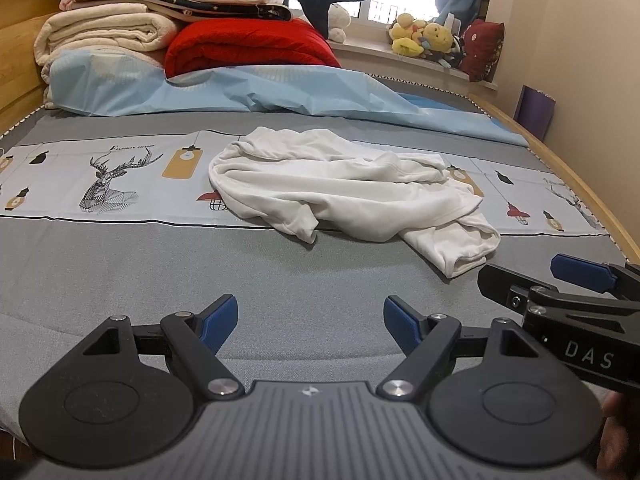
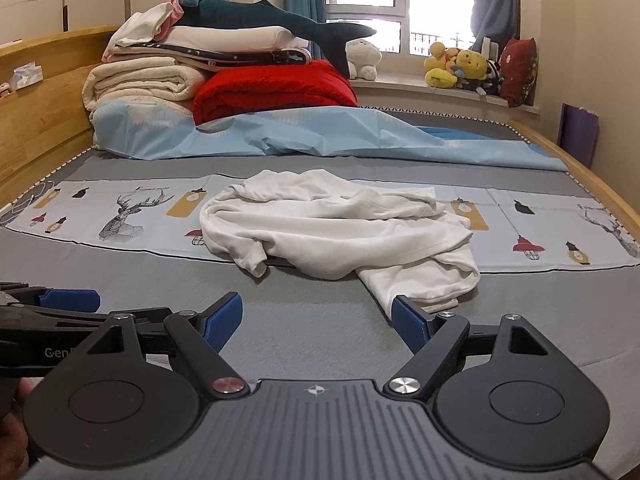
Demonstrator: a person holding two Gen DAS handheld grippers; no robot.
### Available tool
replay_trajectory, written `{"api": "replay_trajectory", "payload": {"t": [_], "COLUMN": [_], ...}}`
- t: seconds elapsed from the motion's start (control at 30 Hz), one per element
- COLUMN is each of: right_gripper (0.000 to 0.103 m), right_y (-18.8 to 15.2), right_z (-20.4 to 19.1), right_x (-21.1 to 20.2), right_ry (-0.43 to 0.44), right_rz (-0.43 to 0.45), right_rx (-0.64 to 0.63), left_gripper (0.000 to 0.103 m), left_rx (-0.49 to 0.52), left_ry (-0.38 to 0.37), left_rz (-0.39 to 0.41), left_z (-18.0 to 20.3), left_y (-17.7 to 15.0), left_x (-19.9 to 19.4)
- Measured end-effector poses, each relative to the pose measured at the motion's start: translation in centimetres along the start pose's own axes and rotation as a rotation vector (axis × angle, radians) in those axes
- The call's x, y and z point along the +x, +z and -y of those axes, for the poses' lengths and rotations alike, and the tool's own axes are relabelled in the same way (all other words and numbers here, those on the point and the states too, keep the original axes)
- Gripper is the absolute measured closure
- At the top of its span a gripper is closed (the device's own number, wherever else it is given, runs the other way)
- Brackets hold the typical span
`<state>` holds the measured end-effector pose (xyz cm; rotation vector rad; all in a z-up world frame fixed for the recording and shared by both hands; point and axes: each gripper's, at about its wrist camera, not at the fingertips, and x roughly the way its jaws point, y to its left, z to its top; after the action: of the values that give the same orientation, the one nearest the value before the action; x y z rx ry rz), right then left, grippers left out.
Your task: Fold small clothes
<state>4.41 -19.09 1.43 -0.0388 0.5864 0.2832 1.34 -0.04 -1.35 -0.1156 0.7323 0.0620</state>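
Crumpled white shirt (image 1: 344, 184) lies just ahead of both wide-spread claws (image 1: 311, 322) (image 2: 317, 320).

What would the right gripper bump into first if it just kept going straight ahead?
Probably the white garment. The right gripper is open, pointing along the grey bed, with only bare sheet before the crumpled cloth. One hem already lies by its right finger, though depth is hard to judge.
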Motion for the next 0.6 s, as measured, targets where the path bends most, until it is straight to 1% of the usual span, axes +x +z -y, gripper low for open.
{"api": "replay_trajectory", "payload": {"t": [0.6], "right_gripper": [0.020], "right_y": [0.00], "right_z": [-0.09], "right_x": [-0.03], "right_ry": [-0.002], "right_rz": [-0.001], "right_rx": [-0.001], "left_gripper": [0.019], "left_rx": [0.000], "left_ry": [0.000], "left_rz": [-0.004], "left_z": [-0.11], "left_y": [0.02], "left_x": [0.02]}}
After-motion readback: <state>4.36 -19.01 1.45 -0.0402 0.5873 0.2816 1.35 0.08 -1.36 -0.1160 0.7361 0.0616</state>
